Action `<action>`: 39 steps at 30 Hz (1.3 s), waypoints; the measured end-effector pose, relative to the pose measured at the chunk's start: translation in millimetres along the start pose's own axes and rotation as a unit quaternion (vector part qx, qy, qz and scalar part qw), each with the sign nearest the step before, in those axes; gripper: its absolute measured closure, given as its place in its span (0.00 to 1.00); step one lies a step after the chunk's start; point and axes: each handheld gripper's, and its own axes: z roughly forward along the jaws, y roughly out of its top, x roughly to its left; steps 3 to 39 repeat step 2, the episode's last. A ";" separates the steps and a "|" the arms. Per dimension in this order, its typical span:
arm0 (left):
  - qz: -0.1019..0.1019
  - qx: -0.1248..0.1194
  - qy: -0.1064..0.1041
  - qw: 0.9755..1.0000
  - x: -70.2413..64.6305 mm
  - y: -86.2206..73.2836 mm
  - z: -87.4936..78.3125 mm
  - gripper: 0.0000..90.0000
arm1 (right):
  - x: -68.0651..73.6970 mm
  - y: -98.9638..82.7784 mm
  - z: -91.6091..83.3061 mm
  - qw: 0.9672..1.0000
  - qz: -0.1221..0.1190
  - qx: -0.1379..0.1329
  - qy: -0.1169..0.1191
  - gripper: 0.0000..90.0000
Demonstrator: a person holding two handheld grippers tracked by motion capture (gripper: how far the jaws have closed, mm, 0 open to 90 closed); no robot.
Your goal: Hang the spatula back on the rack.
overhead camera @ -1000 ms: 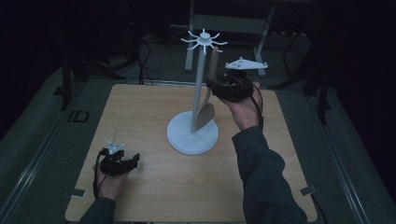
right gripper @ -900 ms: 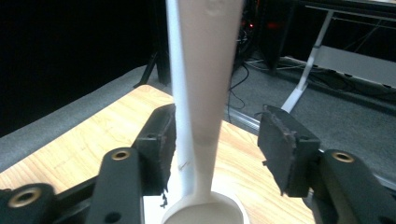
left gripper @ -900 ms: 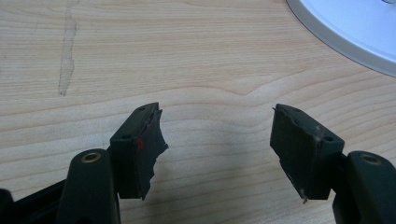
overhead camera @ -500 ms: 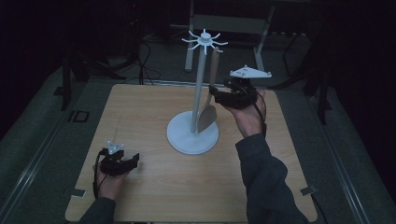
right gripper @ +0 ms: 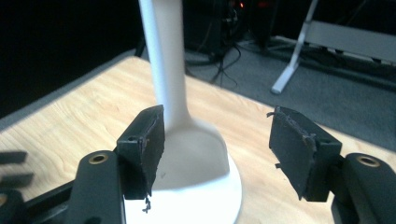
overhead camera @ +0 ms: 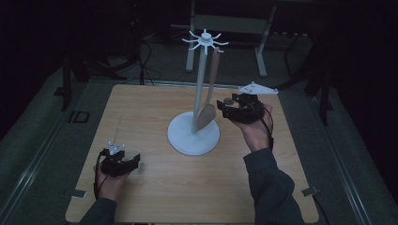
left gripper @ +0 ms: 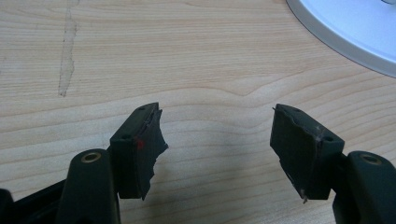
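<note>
A white stand (overhead camera: pixel 201 89) with a ring of hooks on top rises from a round base (overhead camera: pixel 187 143) at mid-table. A wooden spatula (overhead camera: pixel 207 116) hangs from one hook, blade down beside the pole. My right gripper (overhead camera: pixel 223 108) sits just right of the blade; its jaws have just been opening and stand apart. In the right gripper view (right gripper: pixel 217 140) the pale spatula (right gripper: pixel 187 140) hangs ahead of the open jaws, nearer the left one, with no pad pressing on it. Low over the bare wood at the front left, my left gripper (overhead camera: pixel 135 162) (left gripper: pixel 217 135) is open and holds nothing.
The wooden table (overhead camera: pixel 141 108) ends in dark grey floor on all sides. A metal frame (overhead camera: pixel 230 23) stands on the floor behind the table. The stand's base (left gripper: pixel 355 28) lies ahead and to the right of the left gripper.
The right hand has come down alongside the stand, from the spatula's handle to the level of its blade. The spatula hangs where it did. The left hand has stayed put.
</note>
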 end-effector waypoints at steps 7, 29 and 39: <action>0.000 0.001 0.000 1.000 0.1 0.1 -0.2 0.38 | -4.0 -12.2 1.5 1.000 -0.001 0.013 -0.010 0.39; 0.000 0.001 0.000 1.000 0.1 0.1 -0.2 0.38 | -4.0 -12.2 1.5 1.000 -0.001 0.013 -0.010 0.39; 0.000 0.001 0.000 1.000 0.1 0.1 -0.2 0.38 | -4.0 -12.2 1.5 1.000 -0.001 0.013 -0.010 0.39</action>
